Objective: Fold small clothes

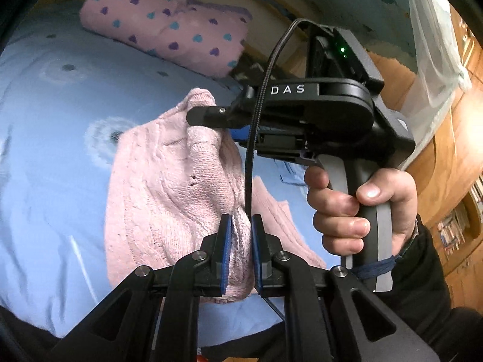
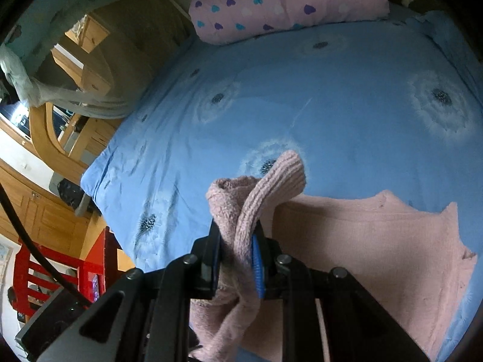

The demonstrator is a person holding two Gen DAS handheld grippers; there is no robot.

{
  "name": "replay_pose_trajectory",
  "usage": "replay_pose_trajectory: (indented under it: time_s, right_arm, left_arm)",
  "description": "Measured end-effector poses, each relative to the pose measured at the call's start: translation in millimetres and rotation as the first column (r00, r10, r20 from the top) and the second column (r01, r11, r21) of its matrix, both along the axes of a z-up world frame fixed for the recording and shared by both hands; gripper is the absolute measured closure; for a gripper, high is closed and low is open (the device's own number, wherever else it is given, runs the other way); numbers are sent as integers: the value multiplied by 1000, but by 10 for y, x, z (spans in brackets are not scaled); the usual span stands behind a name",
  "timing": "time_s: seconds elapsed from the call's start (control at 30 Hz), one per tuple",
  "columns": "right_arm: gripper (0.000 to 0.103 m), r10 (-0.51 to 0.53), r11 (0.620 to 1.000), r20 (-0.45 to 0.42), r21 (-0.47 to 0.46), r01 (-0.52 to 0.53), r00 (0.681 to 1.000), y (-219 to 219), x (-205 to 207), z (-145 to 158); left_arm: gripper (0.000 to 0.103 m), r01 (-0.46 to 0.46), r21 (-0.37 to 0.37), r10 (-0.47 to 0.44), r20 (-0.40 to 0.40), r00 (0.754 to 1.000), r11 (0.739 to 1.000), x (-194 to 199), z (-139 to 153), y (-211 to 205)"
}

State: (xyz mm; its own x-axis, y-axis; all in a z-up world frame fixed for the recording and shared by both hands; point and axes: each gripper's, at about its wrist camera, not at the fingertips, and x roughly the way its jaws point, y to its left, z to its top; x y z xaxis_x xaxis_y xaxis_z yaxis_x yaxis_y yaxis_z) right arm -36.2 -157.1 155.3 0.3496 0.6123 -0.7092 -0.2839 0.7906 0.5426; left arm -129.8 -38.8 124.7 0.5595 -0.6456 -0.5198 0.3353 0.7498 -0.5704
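Note:
A small pink knitted sweater (image 1: 157, 187) lies partly on the blue bed sheet (image 1: 45, 157) and is lifted along one side. My left gripper (image 1: 241, 235) is shut on a bunched fold of it. My right gripper (image 1: 208, 114) shows in the left wrist view, held by a hand, shut on another part of the sweater. In the right wrist view my right gripper (image 2: 238, 250) pinches a ribbed cuff and fold of the sweater (image 2: 377, 241), whose body spreads flat to the right.
A pink pillow with blue and purple hearts (image 2: 286, 3) lies at the head of the bed. The blue sheet (image 2: 302, 90) has dandelion prints. Wooden furniture (image 2: 60, 157) and a red chair (image 2: 57, 268) stand beside the bed's left edge.

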Motion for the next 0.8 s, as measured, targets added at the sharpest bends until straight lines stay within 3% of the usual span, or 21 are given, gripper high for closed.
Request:
replay_pose_trajectory:
  time_s: [0.33,0.8]
  right_arm:
    - [85,-43,998,-1,35,43,999,-337,-59,-186]
    - [85,-61,995,23,86,58,998,-702,-78,-335]
  left_arm:
    - [103,82,34,-81,-24,996,996,167,-76,-411]
    - [103,107,127,-105,-24,994,986,252,-124,-715]
